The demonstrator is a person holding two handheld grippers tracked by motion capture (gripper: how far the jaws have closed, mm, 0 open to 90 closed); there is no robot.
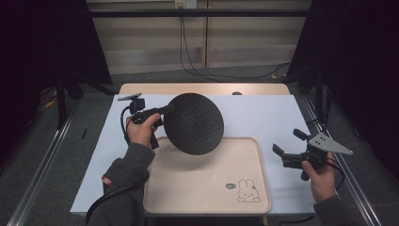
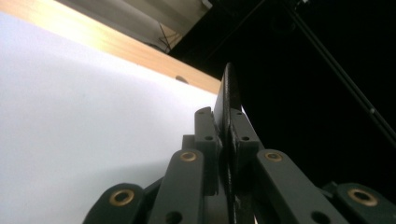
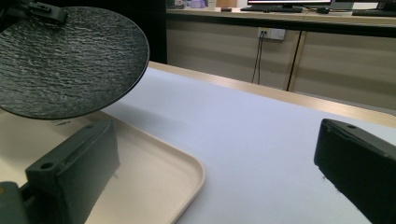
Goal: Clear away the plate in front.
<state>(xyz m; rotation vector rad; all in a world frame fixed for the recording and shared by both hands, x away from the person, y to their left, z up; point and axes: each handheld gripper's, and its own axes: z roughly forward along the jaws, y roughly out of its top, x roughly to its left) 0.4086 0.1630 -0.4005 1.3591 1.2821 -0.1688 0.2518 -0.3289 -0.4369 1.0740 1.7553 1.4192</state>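
Black plate hangs tilted over tray, clamped by left gripper.

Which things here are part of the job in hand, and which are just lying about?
In the job: black plate, clamped at its rim by the left gripper and held above the beige tray; right gripper, open beside the tray.

Lying about: white table cover, cables on the floor.

Black plate with rough slate texture; beige tray with a rabbit drawing; white tabletop
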